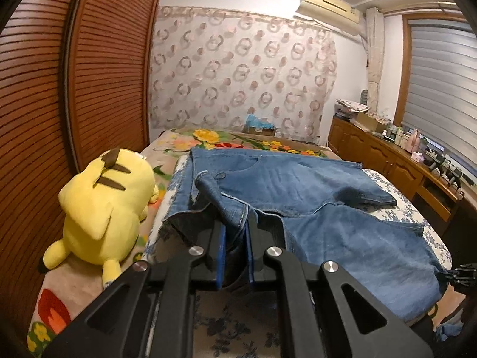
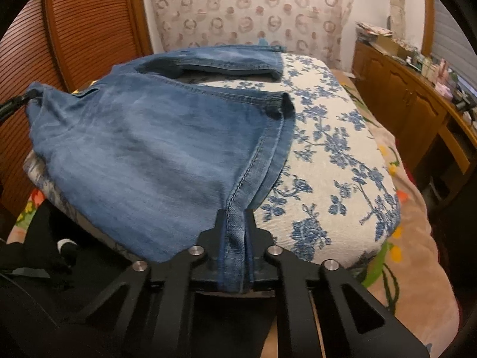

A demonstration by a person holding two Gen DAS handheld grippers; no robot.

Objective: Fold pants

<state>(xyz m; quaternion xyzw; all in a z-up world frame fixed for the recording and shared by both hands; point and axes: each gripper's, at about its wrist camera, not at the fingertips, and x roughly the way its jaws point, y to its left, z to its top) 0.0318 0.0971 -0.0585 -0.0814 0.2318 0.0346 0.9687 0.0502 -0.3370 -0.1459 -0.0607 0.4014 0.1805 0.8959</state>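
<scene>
Blue denim pants [image 1: 313,197] lie spread on a white cushion with blue flowers [image 2: 337,161]. My left gripper [image 1: 235,226] is shut on the waistband end of the pants, near the button. My right gripper [image 2: 235,217] is shut on the hem end of one leg of the pants [image 2: 155,149], with the side seam running between its fingers. The other leg lies farther back on the cushion. The right gripper also shows at the right edge of the left wrist view [image 1: 457,274], and the left gripper at the left edge of the right wrist view [image 2: 15,104].
A yellow plush toy [image 1: 107,205] lies left of the pants on a flowered blanket [image 1: 71,283]. Brown louvred doors [image 1: 59,89] stand at the left. A wooden sideboard [image 1: 387,155] with clutter runs along the right. Dark cloth [image 2: 38,247] lies at the near left.
</scene>
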